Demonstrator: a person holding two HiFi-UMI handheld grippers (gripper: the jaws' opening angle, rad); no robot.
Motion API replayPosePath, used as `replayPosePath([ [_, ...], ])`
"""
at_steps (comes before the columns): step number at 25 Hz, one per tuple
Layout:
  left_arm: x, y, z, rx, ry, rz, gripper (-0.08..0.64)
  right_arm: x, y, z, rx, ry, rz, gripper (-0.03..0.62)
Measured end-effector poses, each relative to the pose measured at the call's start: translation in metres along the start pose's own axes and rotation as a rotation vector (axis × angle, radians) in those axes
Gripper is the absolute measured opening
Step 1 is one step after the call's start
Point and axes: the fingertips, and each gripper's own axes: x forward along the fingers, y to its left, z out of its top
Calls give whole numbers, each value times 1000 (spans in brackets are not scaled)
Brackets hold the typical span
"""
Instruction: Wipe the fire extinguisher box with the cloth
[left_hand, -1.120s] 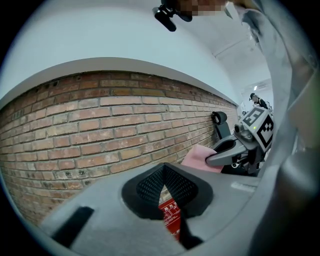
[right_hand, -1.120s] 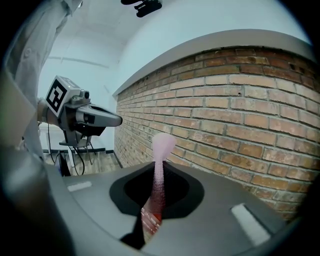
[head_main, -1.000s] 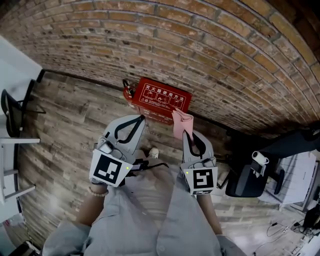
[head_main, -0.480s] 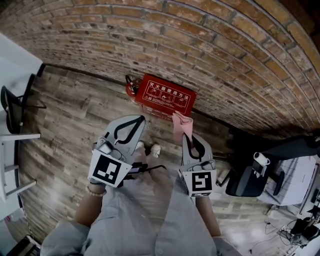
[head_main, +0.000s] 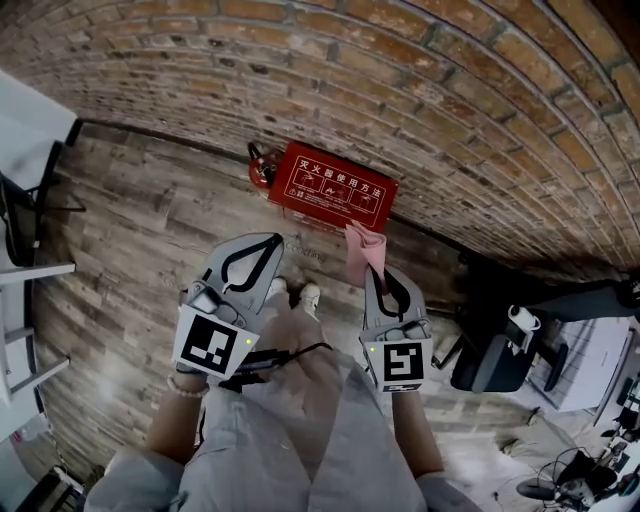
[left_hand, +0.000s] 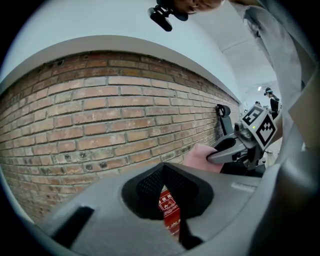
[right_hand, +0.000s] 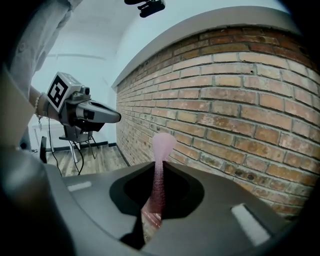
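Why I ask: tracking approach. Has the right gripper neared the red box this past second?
No. The right gripper and its cloth stay at the near right corner of the red box.

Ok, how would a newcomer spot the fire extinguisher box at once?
Follow the brick wall down to where it meets the wooden floor. The fire extinguisher box lies there, rectangular and red with white diagrams and lettering, unlike the round extinguisher beside it.

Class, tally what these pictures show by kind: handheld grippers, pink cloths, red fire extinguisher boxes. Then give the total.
Grippers: 2, the left gripper and the right gripper
Cloths: 1, the pink cloth
Boxes: 1, the red fire extinguisher box
Total: 4
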Motion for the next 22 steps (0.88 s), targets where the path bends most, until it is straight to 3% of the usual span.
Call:
replayPosePath([
  [9,6,28,-43,-60,43,44,-2,58,2,-8,2,7,28,29],
  [16,10,49,-71,-46,56,67,-2,106,12,-25,6,21,54,29],
  [20,14,60,-96,-78,73,91,-2,137,17,-34,14,33,76,29],
  [22,18,66,-109,-52,91,93,-2,155,21,-38,26,28,81,29],
])
